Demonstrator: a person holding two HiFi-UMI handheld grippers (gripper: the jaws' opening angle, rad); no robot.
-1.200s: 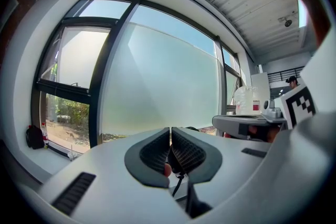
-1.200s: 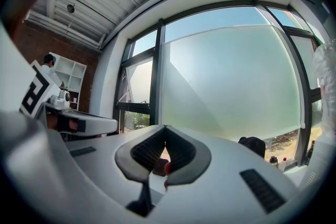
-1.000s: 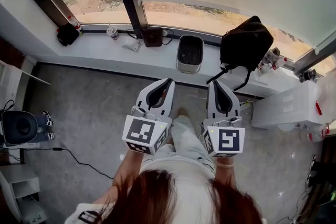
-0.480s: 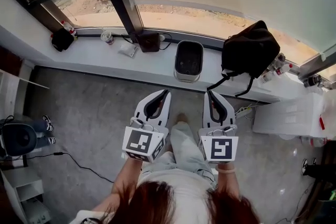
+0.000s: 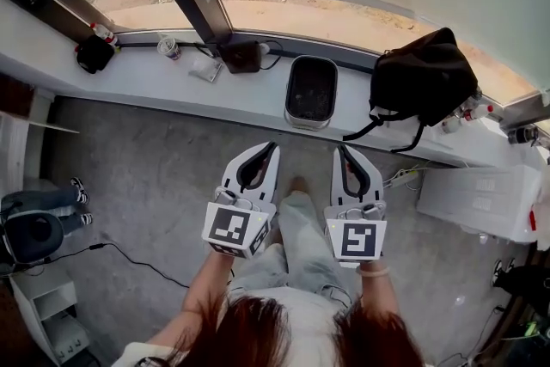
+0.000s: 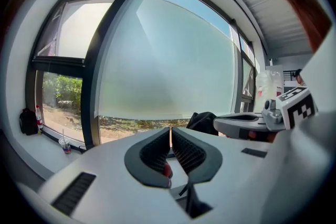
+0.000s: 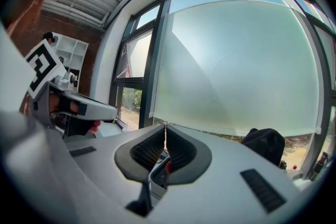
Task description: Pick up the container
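We are in the approach step, with nothing picked up yet. Our left tool (image 5: pixel 272 145) has its jaws pressed together on nothing, and its own view shows the ribbed pads meeting in a thin seam with only window glass beyond. Our right tool (image 5: pixel 341 148) is the same, closed and empty. Both are held side by side over the floor (image 5: pixel 146 176) and point toward 12 o'clock in the head view. The container (image 5: pixel 305 121), a grey open-topped bin with a dark inside, stands upright on the windowsill (image 5: pixel 172 83), well apart from both tools. It is at about 1 o'clock from the left tool and 11 o'clock from the right one, so it lies ahead of the gap between them. Neither gripper view shows it, and we judge it sits below their line of sight. At the container's 3 o'clock a black bag (image 5: pixel 425 82) rests near it on the same sill, and a cup (image 5: pixel 168 47) stands far off toward 10 o'clock. As we see it, the next move calls for opening the jaws, since closed tools cannot take a wall or rim. We would then carry them forward to the sill and lower them so that the pads close over the container's rim or flank its two sides. The right tool should keep clear of the bag's straps.
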